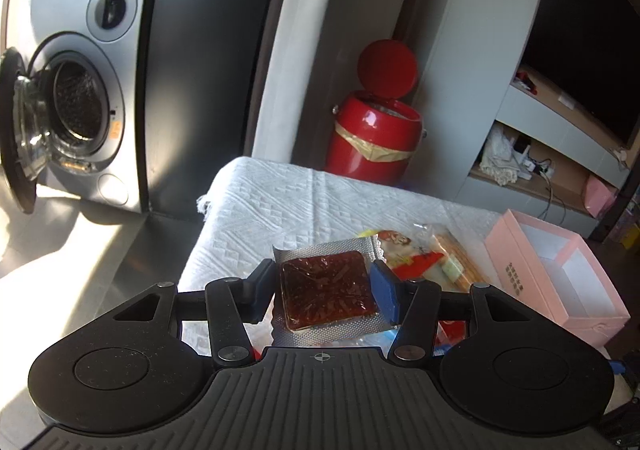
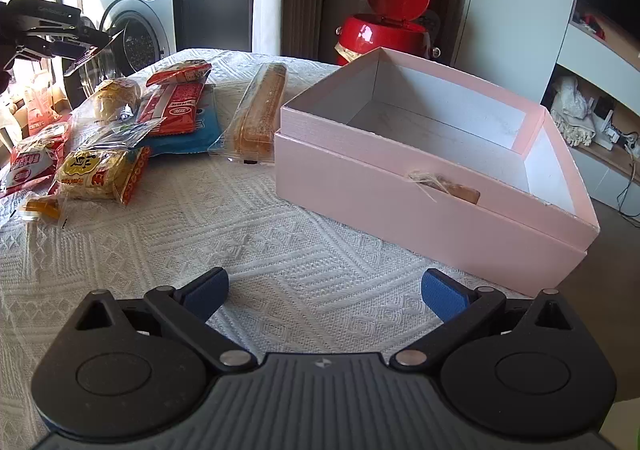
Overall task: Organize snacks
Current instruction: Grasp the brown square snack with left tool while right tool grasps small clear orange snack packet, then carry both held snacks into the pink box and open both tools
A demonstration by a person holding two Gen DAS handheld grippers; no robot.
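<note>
Your left claw (image 1: pixel 326 290) is clamped on the silver snack packet (image 1: pixel 328 290), with the pink box (image 1: pixel 516 270) lying to its right

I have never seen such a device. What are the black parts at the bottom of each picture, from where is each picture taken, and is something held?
They are two handheld grippers, each with its own camera looking along its fingers. The left gripper is shut on a foil packet of dark red snack, lifted above the table. The right gripper is open and empty over the white tablecloth. On the cloth lie wrapped snacks and an open, empty pink box.
</note>
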